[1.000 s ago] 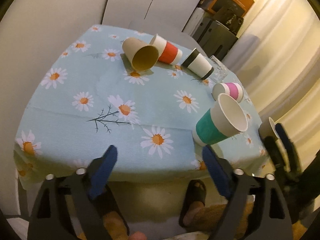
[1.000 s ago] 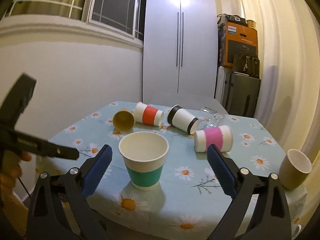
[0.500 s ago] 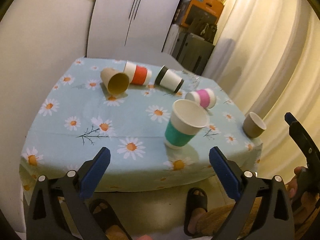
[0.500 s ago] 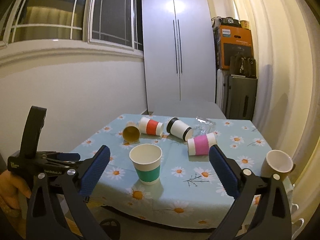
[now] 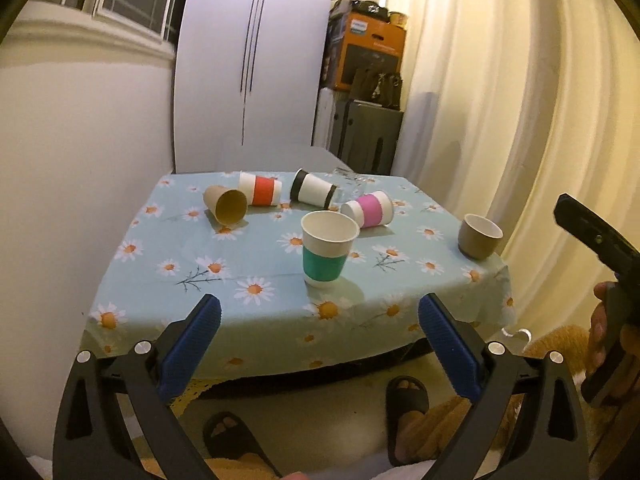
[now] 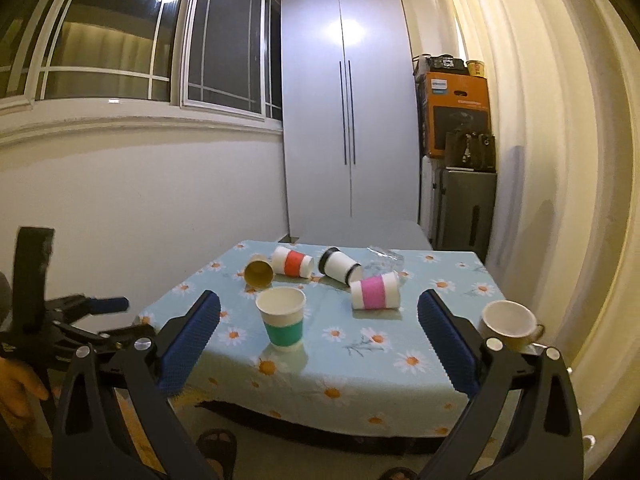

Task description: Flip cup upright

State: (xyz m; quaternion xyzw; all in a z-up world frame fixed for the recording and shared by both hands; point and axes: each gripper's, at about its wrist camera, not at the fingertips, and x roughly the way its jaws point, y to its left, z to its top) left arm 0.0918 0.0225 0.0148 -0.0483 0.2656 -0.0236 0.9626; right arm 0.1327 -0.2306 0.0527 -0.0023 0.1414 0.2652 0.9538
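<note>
1. Green-banded white paper cup (image 5: pixel 328 249) standing upright, mouth up, near the front edge of the daisy-print blue tablecloth (image 5: pixel 168 240).
2. Left gripper (image 5: pixel 320 340) and right gripper (image 6: pixel 320 340) both spread wide, empty, held back off the table edge.
3. Beyond, pink-banded cup (image 5: pixel 368 209) lying on its side, long axis crosswise, slightly right of centre, nearer the right gripper.

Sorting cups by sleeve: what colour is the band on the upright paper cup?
Teal green, on the upright paper cup; clearest in the left wrist view.
</note>
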